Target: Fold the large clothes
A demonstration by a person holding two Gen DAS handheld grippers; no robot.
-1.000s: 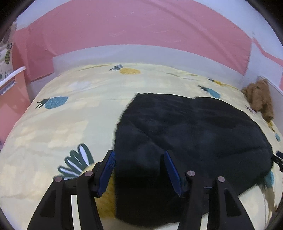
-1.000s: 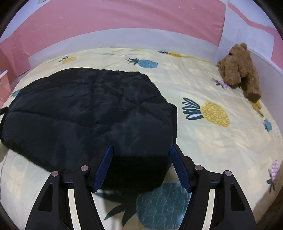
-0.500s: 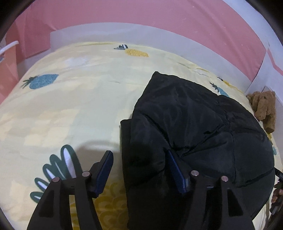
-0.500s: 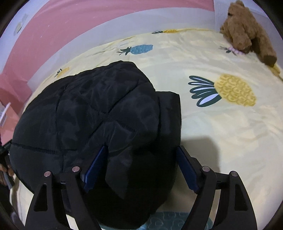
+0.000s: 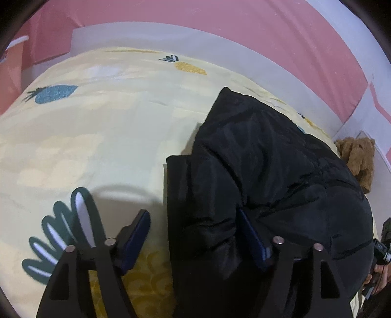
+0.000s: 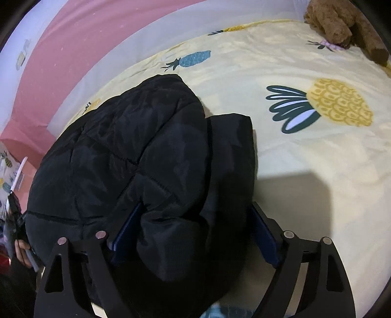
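**Both grippers let go of the folded jacket**

In the left wrist view, the yellow pineapple-print bedsheet (image 5: 102, 137) fills the left and centre of the frame, and the black padded jacket (image 5: 268, 171) lies in a bulky, doubled-over heap from the centre to the lower right. The left gripper (image 5: 193, 234) sits at the bottom of the frame with its jaws apart; they have just been opening. A fold of the jacket's edge lies between them, up against the inner blue pad, while the outer pad stands clear over the sheet. A brown teddy bear (image 5: 358, 159) sits at the right edge.

In the right wrist view, the jacket (image 6: 136, 156) takes up the left and centre, with the sheet (image 6: 317, 151) stretching to the right and the bear (image 6: 342, 22) in the upper right corner. The right gripper (image 6: 195, 234) at the bottom has also just been opening and now stands wide, a thick roll of the jacket lying loosely between its pads.

Compared with a second ago, the jacket is bunched higher and closer to both cameras, its near edge turned over onto itself. That suggests one fold has been laid and released; the bundle looks lumpy and probably needs smoothing or another fold.

No brand, label or readable writing shows anywhere.
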